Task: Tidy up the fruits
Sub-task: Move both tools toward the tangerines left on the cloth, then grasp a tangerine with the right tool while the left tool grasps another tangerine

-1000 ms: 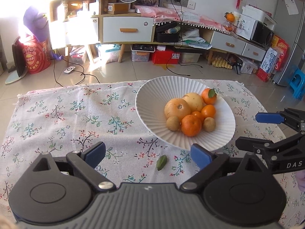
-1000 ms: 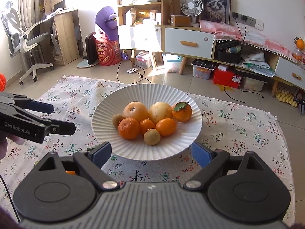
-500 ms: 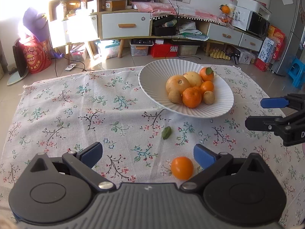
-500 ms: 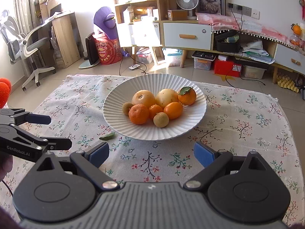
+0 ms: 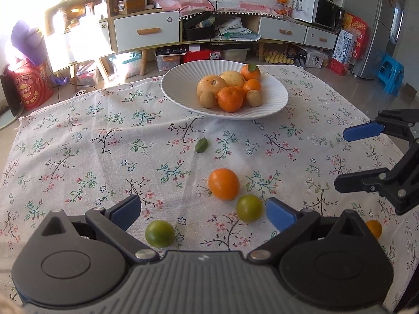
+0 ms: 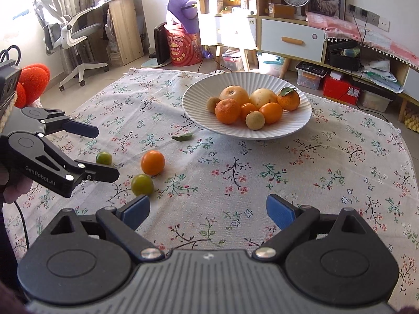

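Note:
A white ribbed plate [image 5: 178, 78] [image 6: 296, 128] at the far side of the table holds several oranges, pale round fruits and small brown fruits. On the cloth lie a loose orange [image 5: 224, 183] [image 6: 153, 162], a yellow-green fruit [image 5: 249, 208] [image 6: 142, 184], a green fruit [image 5: 159, 233] [image 6: 103, 157] and a small orange [image 5: 374, 229] partly hidden behind my left gripper's body. My left gripper [image 5: 203, 213] [image 6: 103, 153] is open and empty, with the green fruits just at its fingertips. My right gripper [image 6: 208, 209] [image 5: 352, 157] is open and empty over bare cloth.
A green leaf [image 5: 201, 145] [image 6: 182, 137] lies on the floral tablecloth [image 5: 78, 144] between the plate and the loose fruits. The table edges fall off to the floor at left and right. Cabinets, boxes and an office chair [image 6: 70, 31] stand beyond.
Both grippers have pulled back from the plate toward the near side of the table. The loose orange and green fruits have come into view in front of them.

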Action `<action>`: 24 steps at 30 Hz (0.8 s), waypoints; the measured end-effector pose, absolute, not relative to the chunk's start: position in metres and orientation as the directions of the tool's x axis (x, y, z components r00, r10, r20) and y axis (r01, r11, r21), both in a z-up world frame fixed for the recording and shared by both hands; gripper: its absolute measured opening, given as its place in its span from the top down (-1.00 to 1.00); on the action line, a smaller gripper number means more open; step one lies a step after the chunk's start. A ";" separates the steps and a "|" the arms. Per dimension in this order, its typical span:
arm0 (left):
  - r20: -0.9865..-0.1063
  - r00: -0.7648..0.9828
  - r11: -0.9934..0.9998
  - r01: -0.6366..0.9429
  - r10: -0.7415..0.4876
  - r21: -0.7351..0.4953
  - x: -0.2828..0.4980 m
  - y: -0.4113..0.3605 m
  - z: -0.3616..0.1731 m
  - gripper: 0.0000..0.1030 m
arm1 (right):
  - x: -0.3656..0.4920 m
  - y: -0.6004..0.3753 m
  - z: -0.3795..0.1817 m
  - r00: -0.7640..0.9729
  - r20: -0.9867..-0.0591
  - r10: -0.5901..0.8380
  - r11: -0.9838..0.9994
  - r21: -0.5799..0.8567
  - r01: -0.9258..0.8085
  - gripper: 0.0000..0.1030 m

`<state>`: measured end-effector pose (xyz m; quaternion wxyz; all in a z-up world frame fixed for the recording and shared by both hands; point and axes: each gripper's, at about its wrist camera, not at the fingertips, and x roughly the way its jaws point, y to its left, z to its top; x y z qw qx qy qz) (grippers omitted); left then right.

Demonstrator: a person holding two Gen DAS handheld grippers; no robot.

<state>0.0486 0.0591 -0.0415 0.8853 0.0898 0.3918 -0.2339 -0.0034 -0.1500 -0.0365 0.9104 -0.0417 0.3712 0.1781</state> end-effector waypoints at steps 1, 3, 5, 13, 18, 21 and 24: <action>-0.736 0.580 0.869 0.494 -0.350 -0.025 0.046 0.057 -0.042 -0.54 | -0.007 -0.151 -0.038 0.648 -0.695 0.311 0.923 0.059 -0.380 -0.84; -0.734 0.574 0.857 0.516 -0.364 -0.022 0.041 0.052 -0.042 -0.54 | -0.016 -0.153 -0.040 0.616 -0.707 0.349 0.898 0.065 -0.435 -0.84; -0.734 0.566 0.844 0.537 -0.375 -0.017 0.036 0.048 -0.042 -0.54 | -0.025 -0.154 -0.040 0.586 -0.715 0.381 0.872 0.067 -0.485 -0.83; -0.732 0.513 0.787 0.615 -0.448 -0.051 0.019 0.028 -0.041 -0.54 | -0.049 -0.157 -0.043 0.500 -0.751 0.432 0.801 0.064 -0.595 -0.70; -0.738 0.458 0.710 0.703 -0.495 -0.040 0.001 0.009 -0.046 -0.54 | -0.057 -0.160 -0.047 0.462 -0.776 0.430 0.780 0.062 -0.622 -0.51; -0.749 0.438 0.678 0.735 -0.497 -0.020 -0.007 -0.002 -0.051 -0.54 | -0.058 -0.158 -0.050 0.444 -0.789 0.424 0.771 0.058 -0.634 -0.40; -0.760 0.422 0.661 0.750 -0.495 -0.014 -0.011 -0.008 -0.055 -0.54 | -0.061 -0.155 -0.054 0.425 -0.804 0.416 0.757 0.047 -0.651 -0.31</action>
